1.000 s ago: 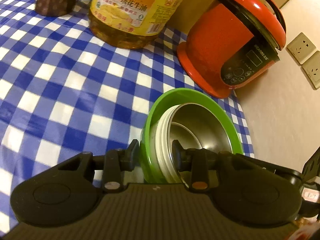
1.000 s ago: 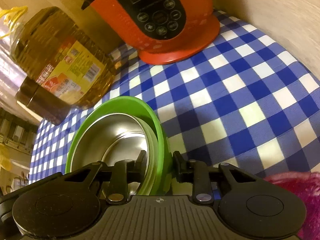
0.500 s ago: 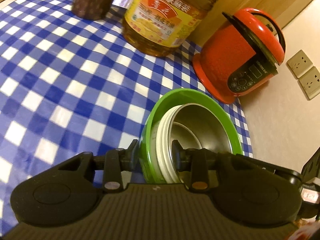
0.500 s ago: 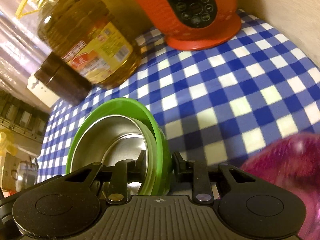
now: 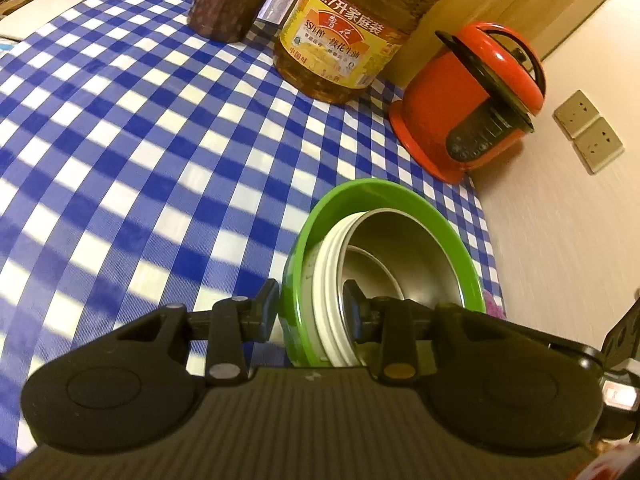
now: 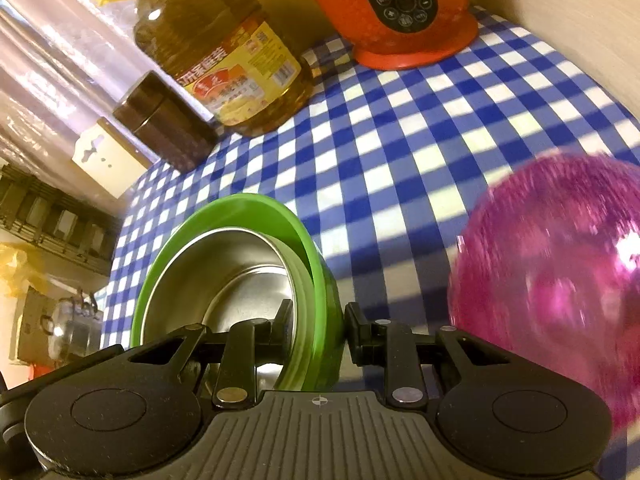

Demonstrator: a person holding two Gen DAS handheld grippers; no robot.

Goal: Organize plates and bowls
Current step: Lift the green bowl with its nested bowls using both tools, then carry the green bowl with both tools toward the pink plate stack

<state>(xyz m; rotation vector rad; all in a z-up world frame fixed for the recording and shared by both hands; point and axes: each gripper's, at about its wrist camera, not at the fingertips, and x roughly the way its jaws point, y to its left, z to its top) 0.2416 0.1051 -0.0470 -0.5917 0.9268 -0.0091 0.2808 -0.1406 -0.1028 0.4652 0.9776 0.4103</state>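
Note:
A nested stack hangs between my two grippers above the checked table: a green bowl (image 5: 384, 192) outermost, a white plate rim (image 5: 326, 276) inside it, and steel bowls (image 5: 404, 248) innermost. My left gripper (image 5: 312, 308) is shut on the stack's left wall. My right gripper (image 6: 318, 320) is shut on the opposite wall of the green bowl (image 6: 280, 216), one finger inside the steel bowl (image 6: 240, 276). A purple bowl (image 6: 560, 264) sits blurred on the table at the right in the right wrist view.
A big cooking oil jug (image 5: 344, 36), a dark brown jar (image 5: 228, 4) and a red rice cooker (image 5: 468, 100) stand along the table's far side. A wall with sockets (image 5: 588, 132) runs along the right. The blue-checked cloth (image 5: 140, 140) stretches left.
Both grippers have lifted and pulled back with the stack; the jug and cooker look farther away. The purple bowl has come well into the right wrist view.

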